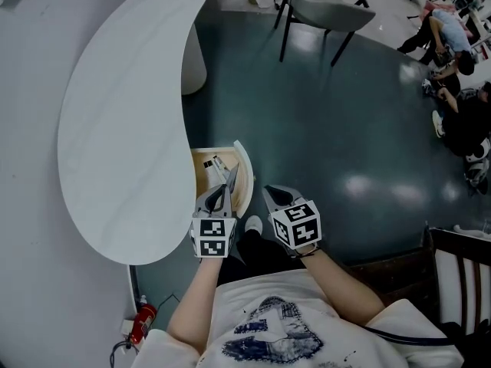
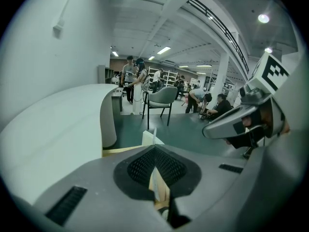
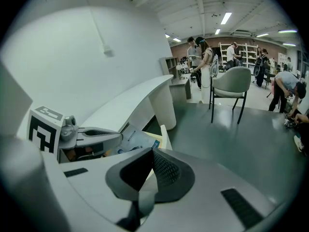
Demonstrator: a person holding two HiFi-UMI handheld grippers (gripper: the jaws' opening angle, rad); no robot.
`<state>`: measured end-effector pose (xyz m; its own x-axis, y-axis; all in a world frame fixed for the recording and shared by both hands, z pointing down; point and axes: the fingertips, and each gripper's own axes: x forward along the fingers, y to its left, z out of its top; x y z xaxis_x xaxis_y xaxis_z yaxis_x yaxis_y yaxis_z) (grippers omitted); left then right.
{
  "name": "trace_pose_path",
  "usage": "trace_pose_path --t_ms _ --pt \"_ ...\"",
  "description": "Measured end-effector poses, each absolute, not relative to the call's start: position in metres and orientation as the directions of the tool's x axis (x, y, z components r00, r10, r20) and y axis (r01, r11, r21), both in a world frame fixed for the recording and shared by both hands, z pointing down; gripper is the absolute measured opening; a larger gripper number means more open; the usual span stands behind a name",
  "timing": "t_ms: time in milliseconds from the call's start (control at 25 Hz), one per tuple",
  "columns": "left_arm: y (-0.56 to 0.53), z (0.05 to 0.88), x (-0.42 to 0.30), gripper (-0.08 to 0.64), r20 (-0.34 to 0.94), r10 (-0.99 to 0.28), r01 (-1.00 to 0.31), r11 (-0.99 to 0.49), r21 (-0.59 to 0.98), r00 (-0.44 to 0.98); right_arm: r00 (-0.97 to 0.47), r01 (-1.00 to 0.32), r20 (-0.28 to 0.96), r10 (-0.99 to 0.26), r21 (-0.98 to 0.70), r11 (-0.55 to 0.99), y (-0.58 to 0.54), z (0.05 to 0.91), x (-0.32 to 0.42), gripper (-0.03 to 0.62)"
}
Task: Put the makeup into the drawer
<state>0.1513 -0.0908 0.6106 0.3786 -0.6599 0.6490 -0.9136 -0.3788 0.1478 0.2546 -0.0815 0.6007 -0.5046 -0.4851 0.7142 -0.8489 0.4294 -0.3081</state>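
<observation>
An open drawer [image 1: 244, 167] sticks out from under the white curved table [image 1: 123, 129]; its wooden inside holds small makeup items [image 1: 215, 164]. My left gripper [image 1: 229, 181] hovers over the drawer's near end, shut with nothing in it. My right gripper [image 1: 270, 194] is just to the right of the drawer front, also shut and empty. In the left gripper view the shut jaws [image 2: 155, 151] point over the drawer front [image 2: 148, 138], with the right gripper [image 2: 236, 122] alongside. The right gripper view shows its shut jaws [image 3: 153, 152], the drawer's contents [image 3: 135, 141] and the left gripper [image 3: 91, 135].
The table's white pedestal [image 1: 193, 60] stands beyond the drawer. A grey chair [image 1: 326, 10] is on the dark floor farther off, and people [image 1: 453, 52] crouch at the far right. A dark chair [image 1: 460, 271] is at my right, and a red fire extinguisher [image 1: 142, 320] at lower left.
</observation>
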Motion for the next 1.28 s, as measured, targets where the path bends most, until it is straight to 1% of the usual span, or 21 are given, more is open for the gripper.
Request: trace_pose_path --t_ms 520,760,1280 --pt "-0.085 0.662 0.159 0.044 0.685 -0.620 -0.914 -0.361 0.185 0.383 -0.506 -0.850 0.730 -0.459 -0.334 0.407 -0.078 0.641 0.256 0.020" --pt "-0.083 0.685 0.157 0.044 0.705 -0.600 -0.916 -0.353 0.190 0.378 -0.518 -0.841 0.733 -0.441 -0.342 0.420 -0.073 0.656 0.252 0.020" --pt "-0.081 0.724 0.155 0.044 0.742 -0.569 -0.923 -0.338 0.182 0.355 -0.526 -0.840 0.735 -0.429 -0.370 0.397 -0.065 0.685 0.257 0.020"
